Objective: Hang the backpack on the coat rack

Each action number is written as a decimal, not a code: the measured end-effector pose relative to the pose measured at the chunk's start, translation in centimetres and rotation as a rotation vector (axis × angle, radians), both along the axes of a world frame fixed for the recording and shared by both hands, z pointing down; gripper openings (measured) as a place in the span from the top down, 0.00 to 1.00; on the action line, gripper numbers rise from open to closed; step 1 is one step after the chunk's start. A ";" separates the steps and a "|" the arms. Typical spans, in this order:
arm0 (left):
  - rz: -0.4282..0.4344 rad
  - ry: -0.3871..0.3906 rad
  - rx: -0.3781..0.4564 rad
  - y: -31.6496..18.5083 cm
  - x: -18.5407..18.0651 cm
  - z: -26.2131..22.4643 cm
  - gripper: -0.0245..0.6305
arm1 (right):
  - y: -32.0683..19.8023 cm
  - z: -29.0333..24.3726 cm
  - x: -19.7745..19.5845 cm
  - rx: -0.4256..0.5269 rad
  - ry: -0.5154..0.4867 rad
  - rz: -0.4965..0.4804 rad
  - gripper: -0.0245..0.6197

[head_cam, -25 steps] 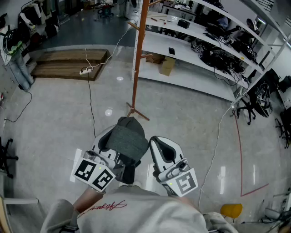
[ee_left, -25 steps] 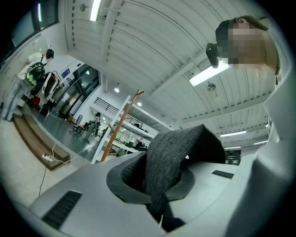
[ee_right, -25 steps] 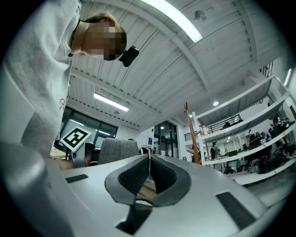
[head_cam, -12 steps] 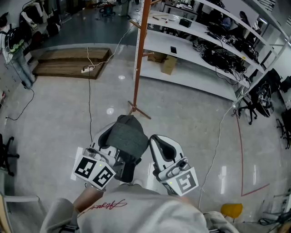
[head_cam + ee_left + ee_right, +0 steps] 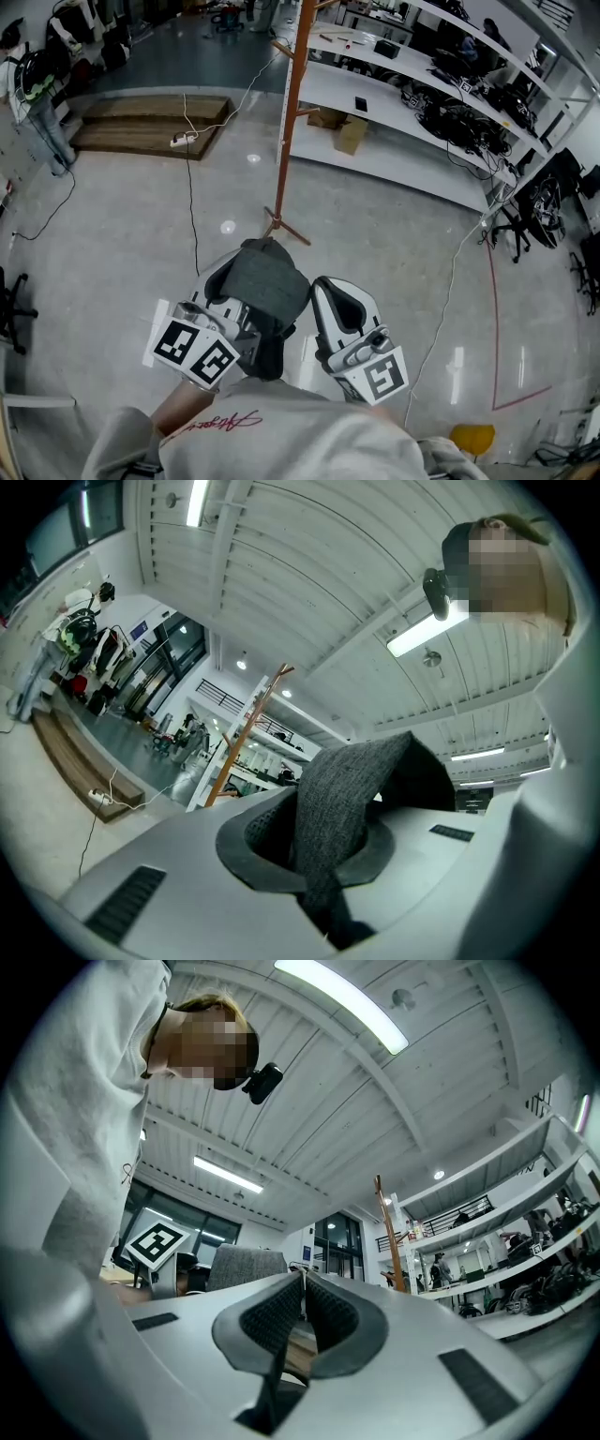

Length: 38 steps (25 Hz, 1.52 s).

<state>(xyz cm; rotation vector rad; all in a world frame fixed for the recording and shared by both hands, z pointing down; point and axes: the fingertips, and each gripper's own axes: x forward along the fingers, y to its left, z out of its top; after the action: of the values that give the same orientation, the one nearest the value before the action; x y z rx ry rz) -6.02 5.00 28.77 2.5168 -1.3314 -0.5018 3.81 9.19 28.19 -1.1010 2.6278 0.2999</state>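
The grey backpack (image 5: 269, 284) hangs by its fabric loop (image 5: 349, 794) from my left gripper (image 5: 319, 841), which is shut on that loop. In the head view the bag covers the left gripper's (image 5: 242, 286) jaw tips. My right gripper (image 5: 325, 289) is just right of the bag, shut with nothing between its pads (image 5: 302, 1290). The orange coat rack (image 5: 290, 112) stands ahead on the floor, beyond both grippers, with its pegs high up. It also shows as a thin pole (image 5: 244, 735) in the left gripper view and as a pole (image 5: 385, 1232) in the right gripper view.
White shelving (image 5: 394, 103) with boxes and dark gear runs behind and right of the rack. A wooden platform (image 5: 141, 127) lies at the back left, with a cable (image 5: 190, 206) trailing over the floor. A red line (image 5: 494, 319) marks the floor at right.
Both grippers and the backpack keep their places; only the head view has drifted slightly.
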 end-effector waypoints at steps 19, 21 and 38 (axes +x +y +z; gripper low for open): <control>-0.081 0.031 0.075 -5.5 1.1 -2.1 0.91 | -3.6 0.7 2.8 0.002 -0.026 -0.014 0.92; -0.079 0.038 0.068 -6.8 0.9 -2.0 0.90 | -4.7 0.8 2.7 -0.001 -0.023 -0.007 0.92; -0.004 0.005 0.002 -23.1 -1.5 1.2 0.91 | -23.0 0.2 -0.9 0.006 -0.046 0.021 0.92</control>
<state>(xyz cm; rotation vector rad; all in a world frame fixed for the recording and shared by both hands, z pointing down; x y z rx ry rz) -7.55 -18.15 30.01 2.5128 -1.3350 -0.5102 2.93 -13.83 28.37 -1.1209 2.5753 0.2834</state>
